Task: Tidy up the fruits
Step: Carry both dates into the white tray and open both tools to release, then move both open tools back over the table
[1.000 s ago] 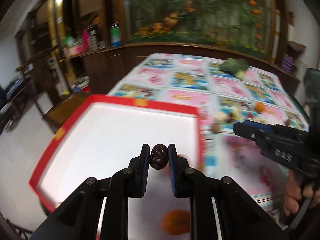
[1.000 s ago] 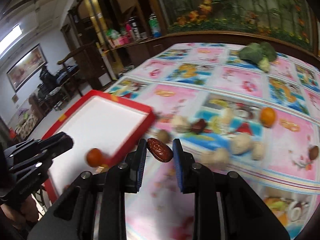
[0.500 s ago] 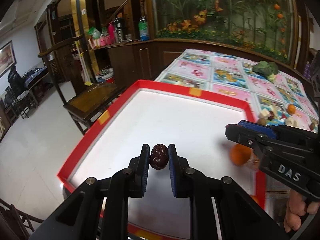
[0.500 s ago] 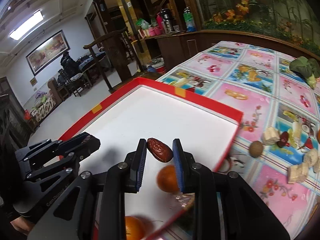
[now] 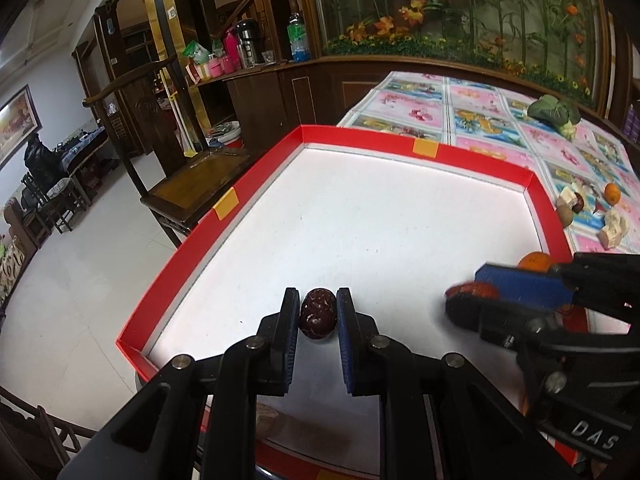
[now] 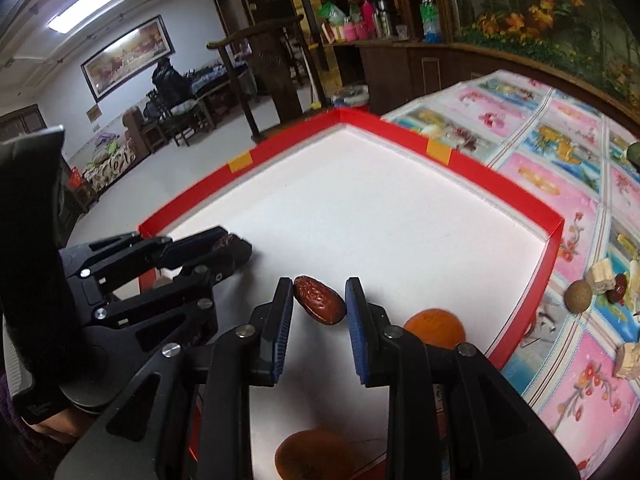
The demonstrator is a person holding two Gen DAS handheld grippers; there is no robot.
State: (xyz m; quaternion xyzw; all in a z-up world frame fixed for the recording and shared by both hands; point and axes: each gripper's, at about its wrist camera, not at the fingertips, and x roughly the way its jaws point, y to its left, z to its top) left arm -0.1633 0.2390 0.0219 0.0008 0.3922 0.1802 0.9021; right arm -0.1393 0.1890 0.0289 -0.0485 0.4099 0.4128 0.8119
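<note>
A white tray with a red rim (image 5: pixel 400 144) fills the middle of both views. My left gripper (image 5: pixel 318 316) is shut on a dark, wrinkled red date (image 5: pixel 318 319), low over the tray's near left part. My right gripper (image 6: pixel 319 300) is shut on a glossy brown-red date (image 6: pixel 320 300) held aslant, also low over the tray floor (image 6: pixel 400 220). In the right wrist view the left gripper (image 6: pixel 236 246) sits at the left. The left wrist view shows the right gripper (image 5: pixel 468 300) at the right with its date (image 5: pixel 474 292). Two oranges (image 6: pixel 434 328) (image 6: pixel 314 454) lie in the tray.
On the flowered tablecloth (image 5: pixel 480 120) right of the tray lie a broccoli (image 5: pixel 554 112), an orange (image 5: pixel 612 193), a round brown fruit (image 6: pixel 578 296) and pale chunks (image 5: pixel 612 230). A wooden chair (image 5: pixel 192 176) stands beyond the tray's left rim.
Both grippers have swung left from the tablecloth to over the tray and come lower toward its floor. Each still holds its date.
</note>
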